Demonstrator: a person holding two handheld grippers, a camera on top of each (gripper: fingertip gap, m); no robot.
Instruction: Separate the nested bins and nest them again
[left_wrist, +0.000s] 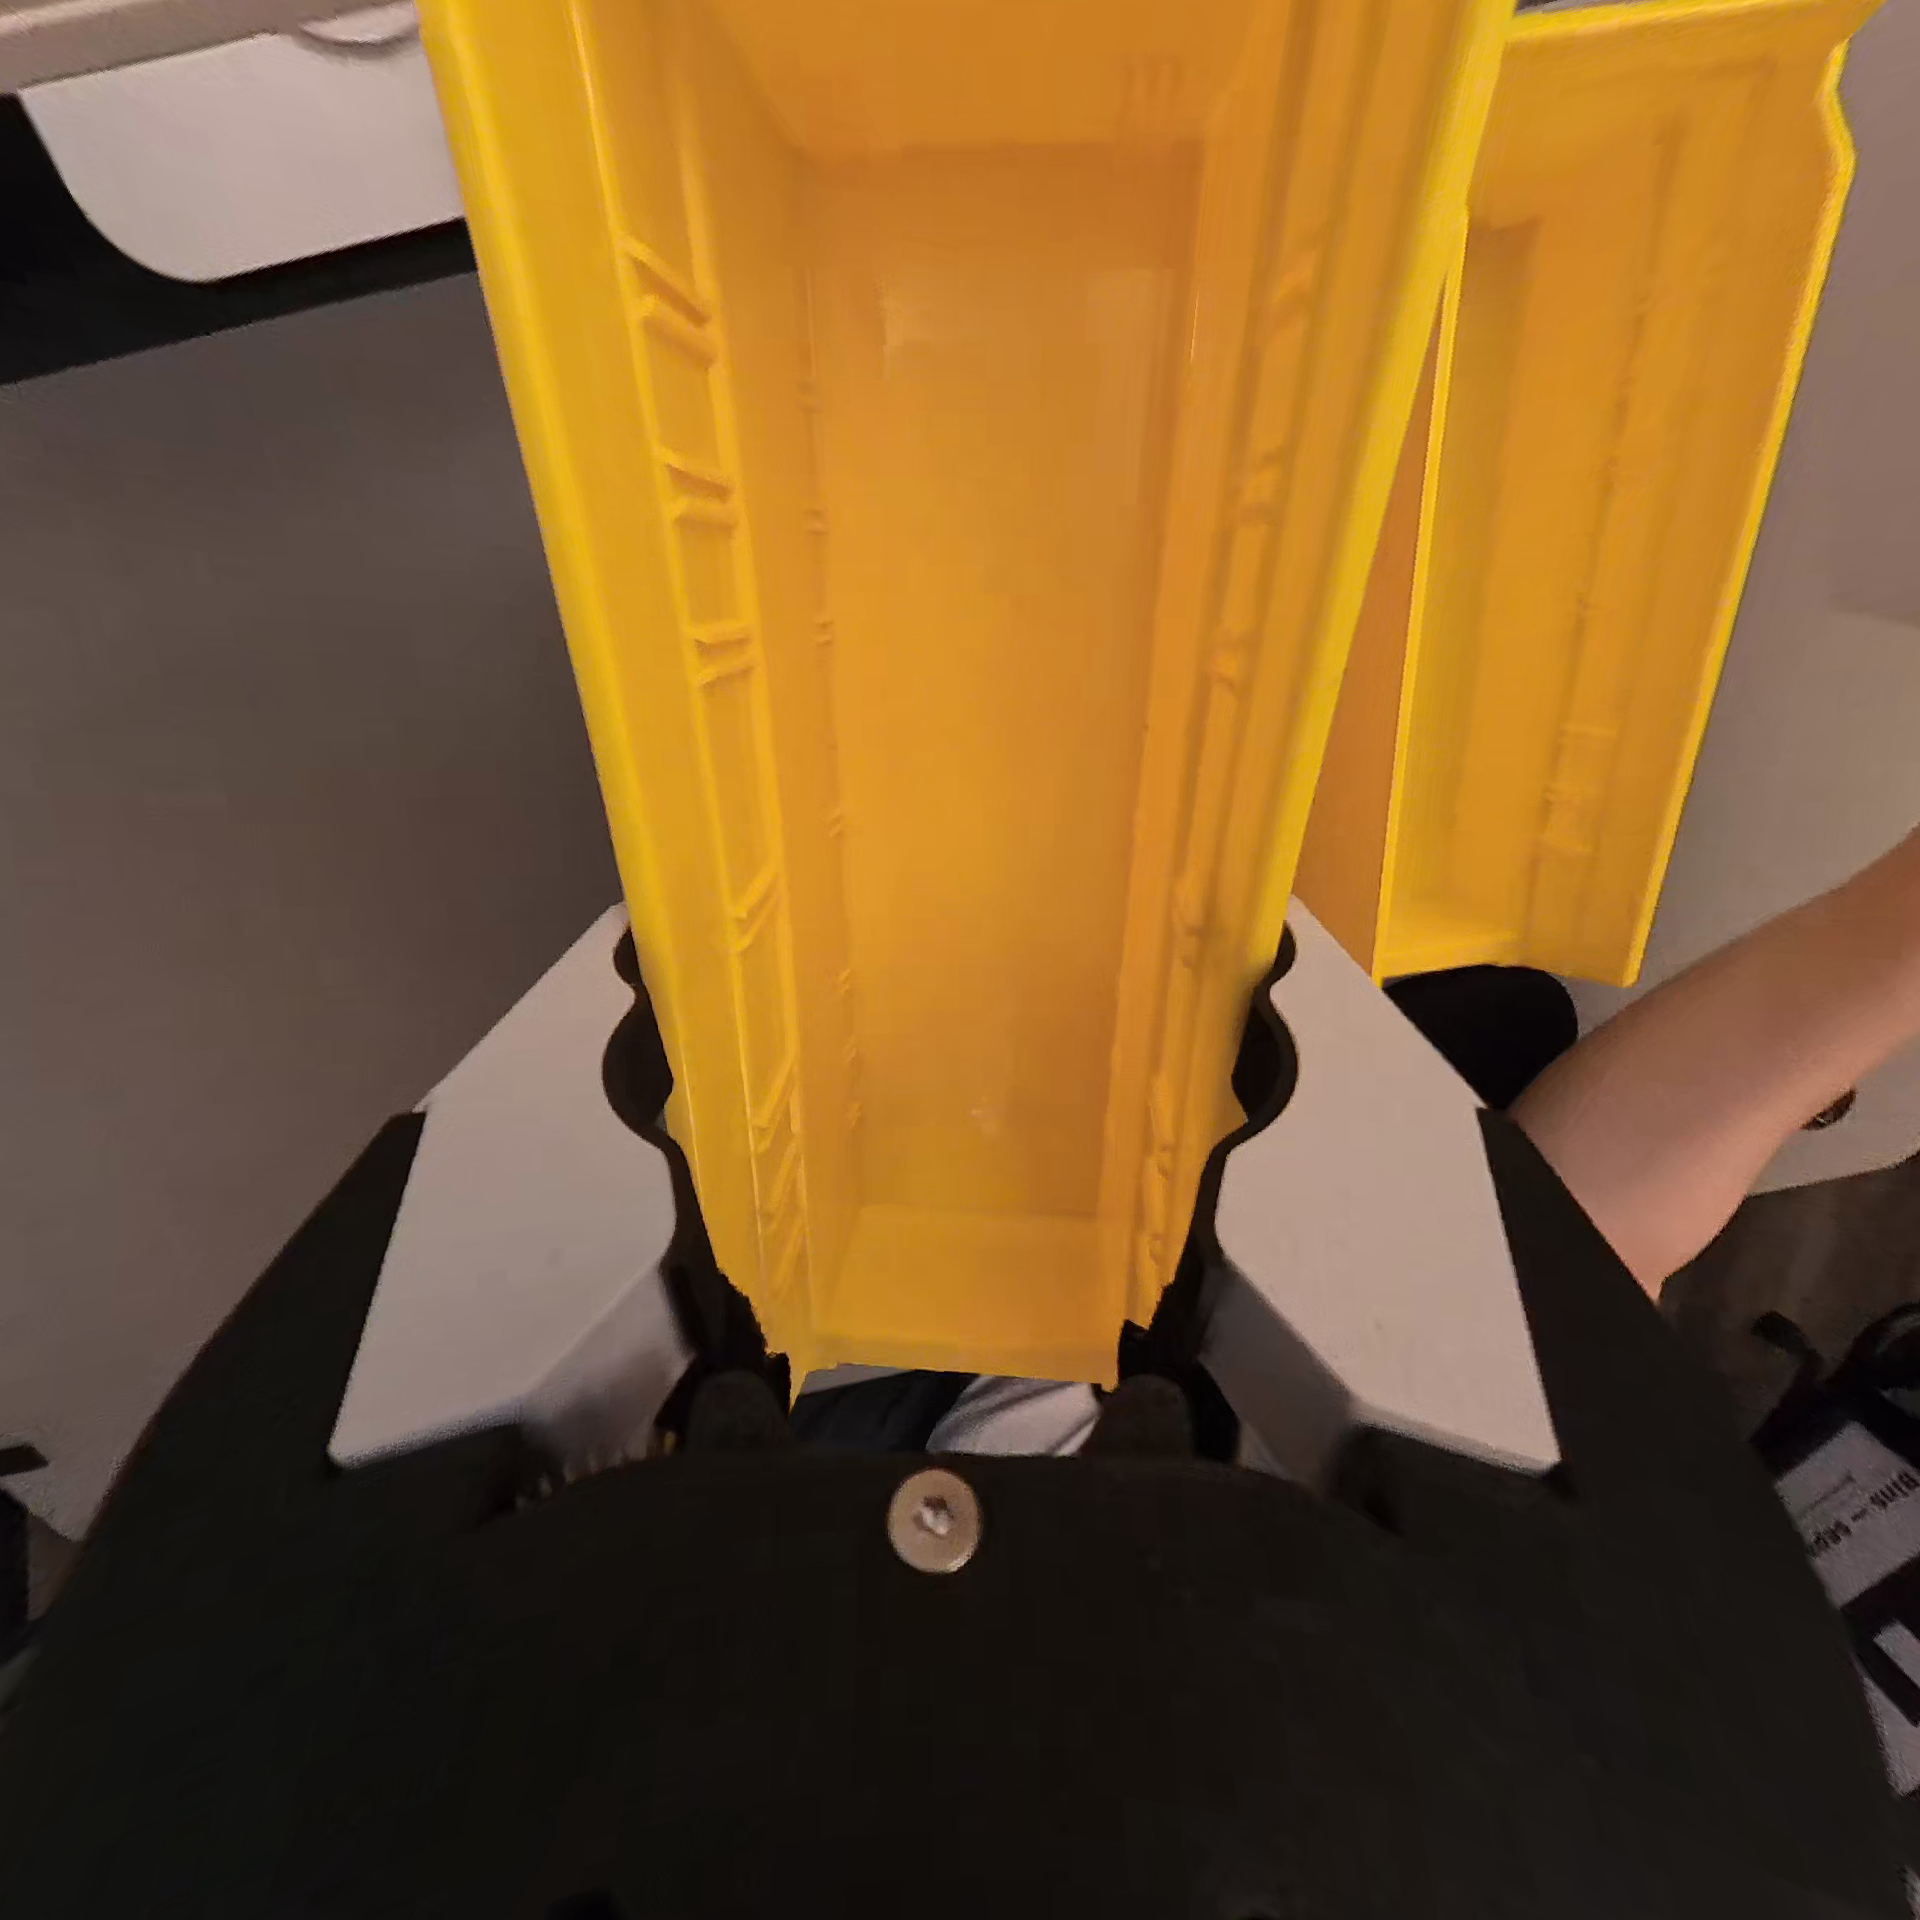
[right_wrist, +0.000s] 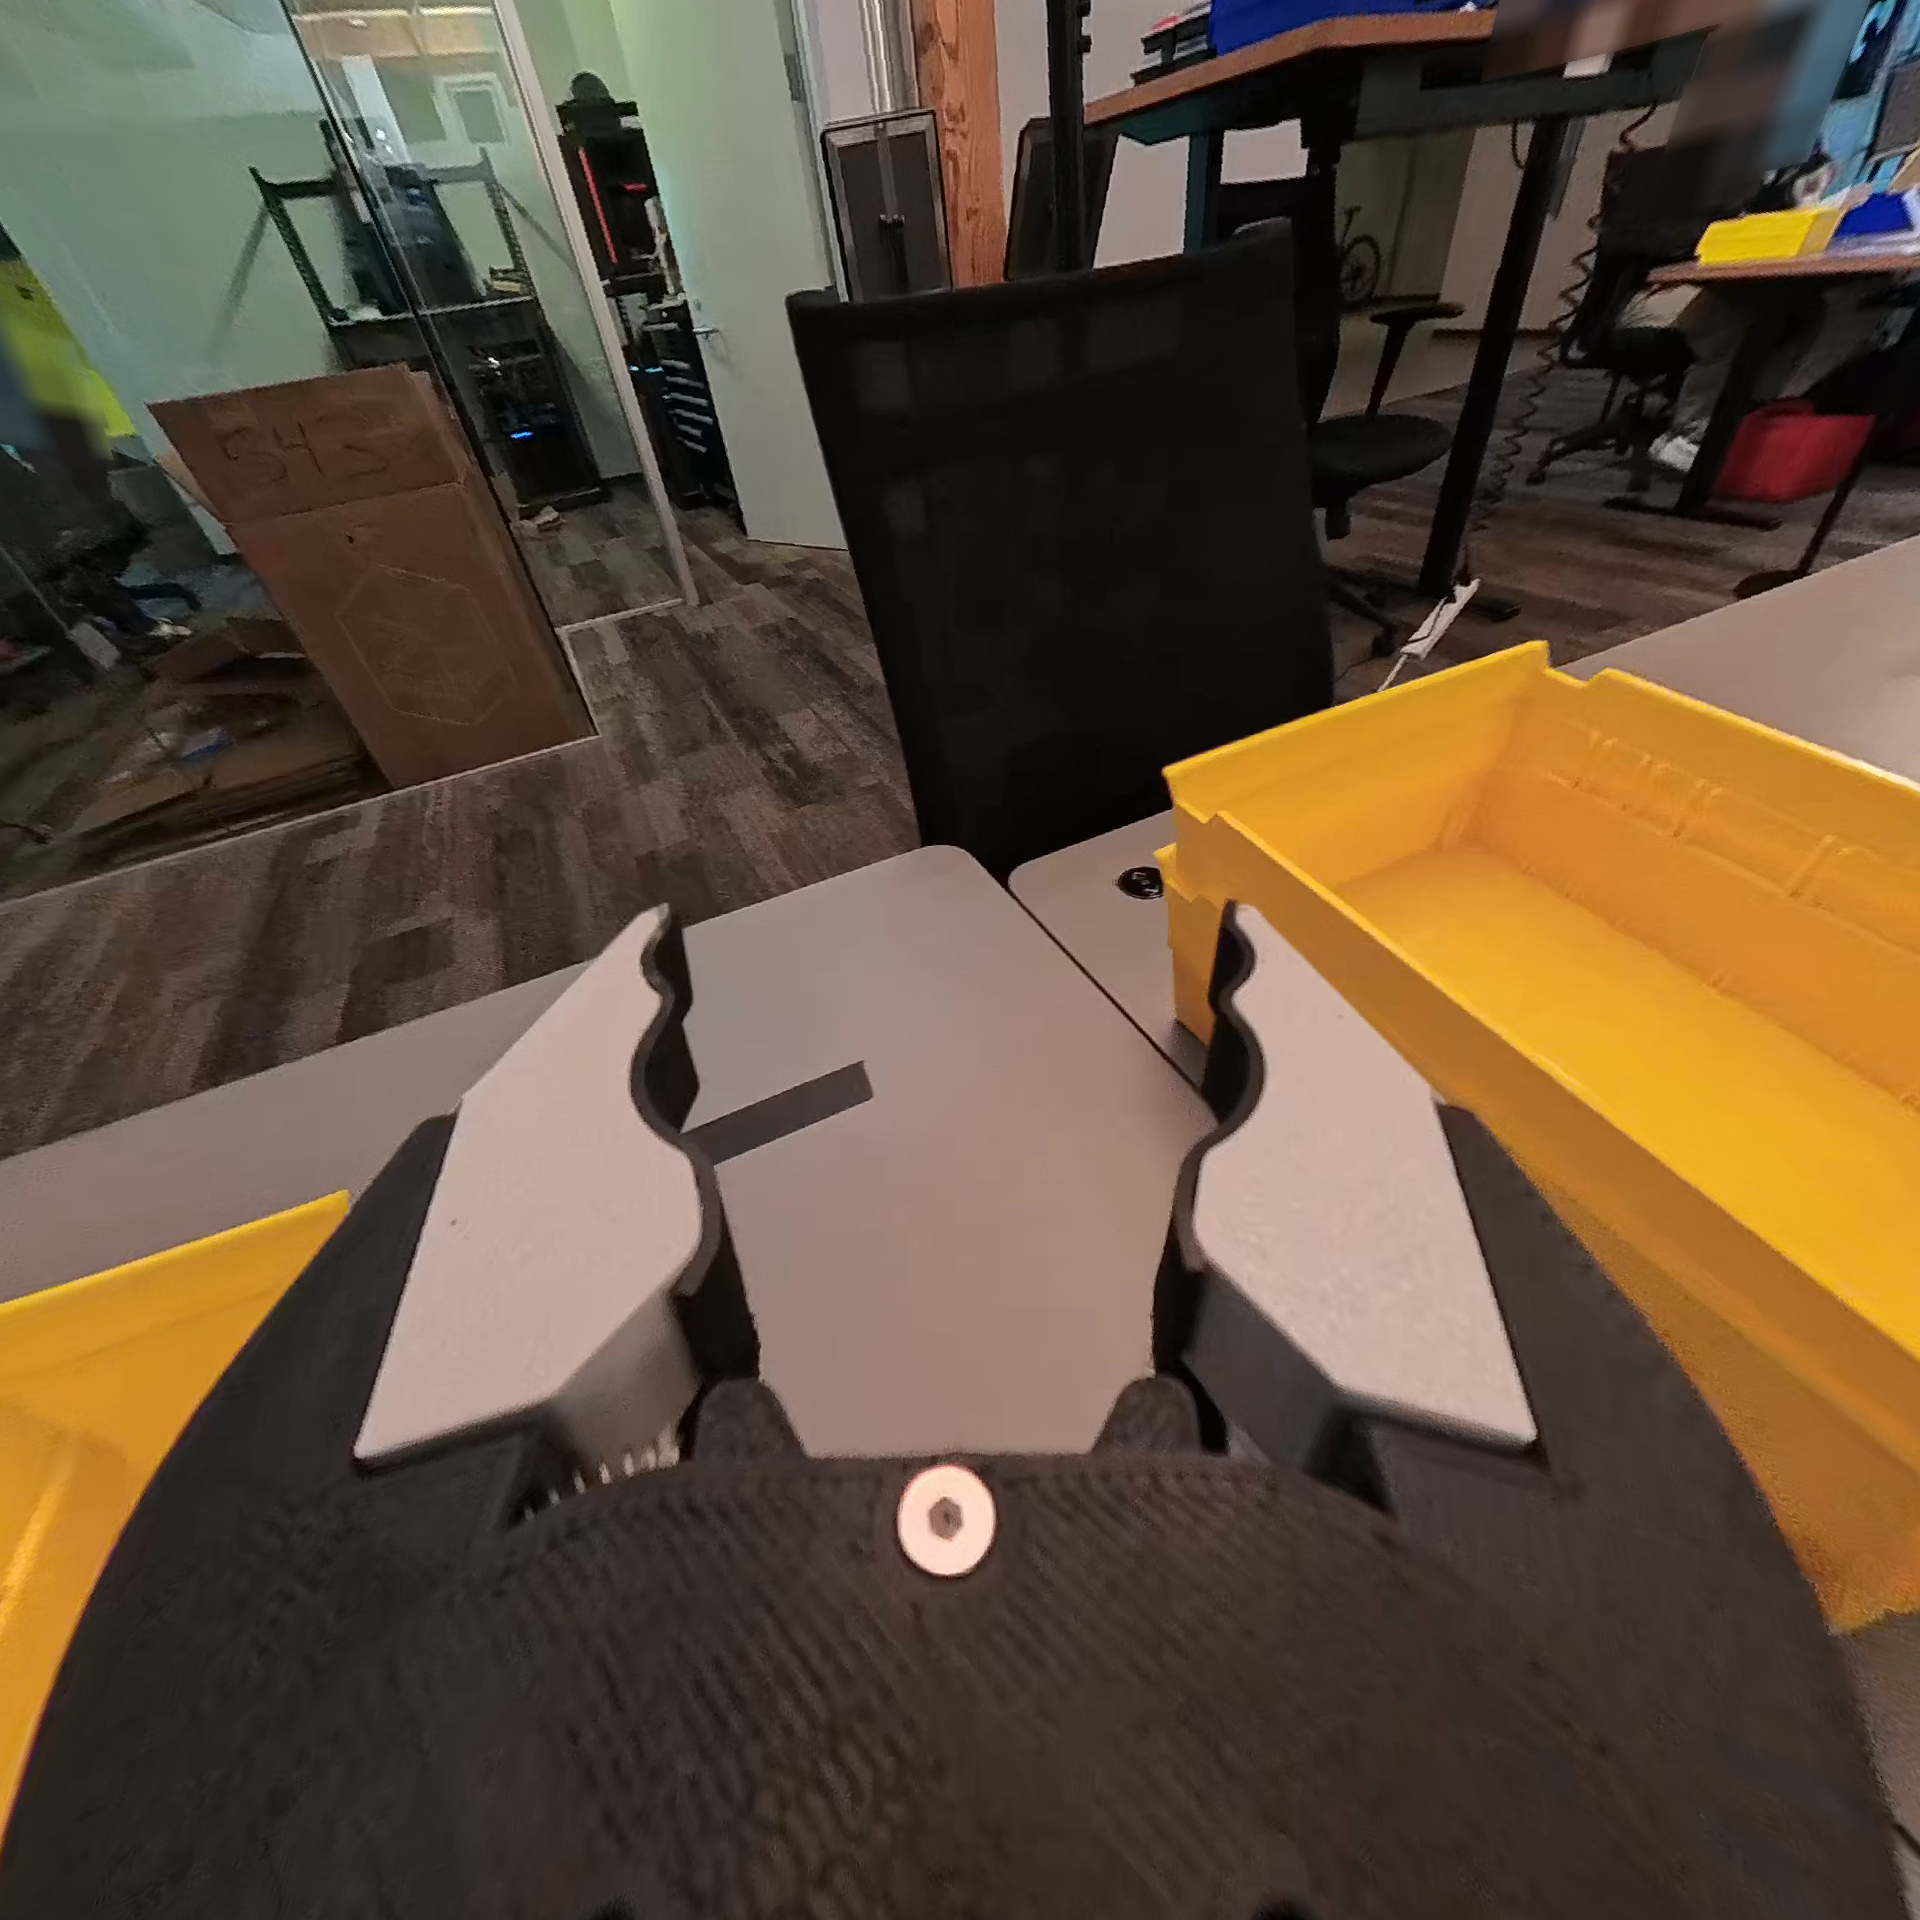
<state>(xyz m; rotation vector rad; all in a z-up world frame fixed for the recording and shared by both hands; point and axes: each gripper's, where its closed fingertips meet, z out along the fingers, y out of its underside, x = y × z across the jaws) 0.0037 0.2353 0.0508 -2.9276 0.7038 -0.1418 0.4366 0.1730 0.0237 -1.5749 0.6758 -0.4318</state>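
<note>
Bin (left_wrist: 987, 675) of yellow plastic lies lengthwise between the left gripper (left_wrist: 956, 1039) fingers, long axis running straight away from the camera, open top facing it; both pads press its ribbed side walls. Beside it on the right, a second yellow bin (left_wrist: 1600, 520) lies roughly parallel. Right gripper (right_wrist: 951, 1049) jaws stand spread over the grey table (right_wrist: 935, 1247), gripping nothing. No readable writing on either bin.

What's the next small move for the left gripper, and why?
Probably carry the yellow bin over the second yellow bin beside it and line them up for nesting. The left gripper has the bin clamped across its width, both pads against its side walls, and the two bins are apart. The right gripper is open over bare table, holding nothing.
</note>
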